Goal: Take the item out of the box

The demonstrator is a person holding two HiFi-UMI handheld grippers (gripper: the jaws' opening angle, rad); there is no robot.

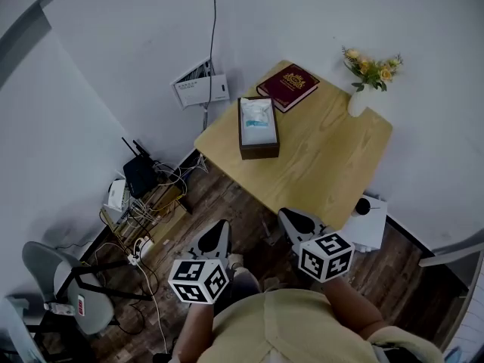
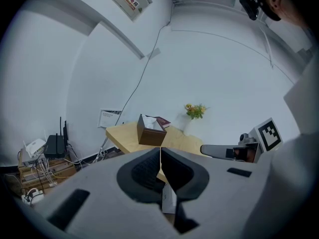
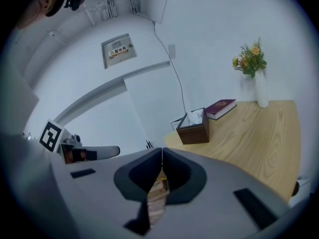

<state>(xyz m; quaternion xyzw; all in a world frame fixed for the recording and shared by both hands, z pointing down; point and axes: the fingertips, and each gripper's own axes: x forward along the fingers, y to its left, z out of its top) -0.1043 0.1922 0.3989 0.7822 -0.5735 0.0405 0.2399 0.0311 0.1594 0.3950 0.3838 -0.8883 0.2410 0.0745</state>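
Box [image 1: 259, 151] with white item [image 1: 257, 116] sat on surface [image 1: 325, 165]; left hand-held gripper [image 1: 219, 229] and right hand-held gripper [image 1: 293, 219] hung short of box, jaws pressed together, holding nothing.

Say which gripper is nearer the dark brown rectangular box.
Right, narrowly: right gripper short of the box, at the wooden table's edge; left gripper farther back, over the floor.

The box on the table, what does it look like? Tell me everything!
The box is dark brown, oblong and open on top. It stands flat near the left edge of the table. A white and pale blue item fills it, poking up slightly. A dark red book lies close behind; whether they touch is unclear.
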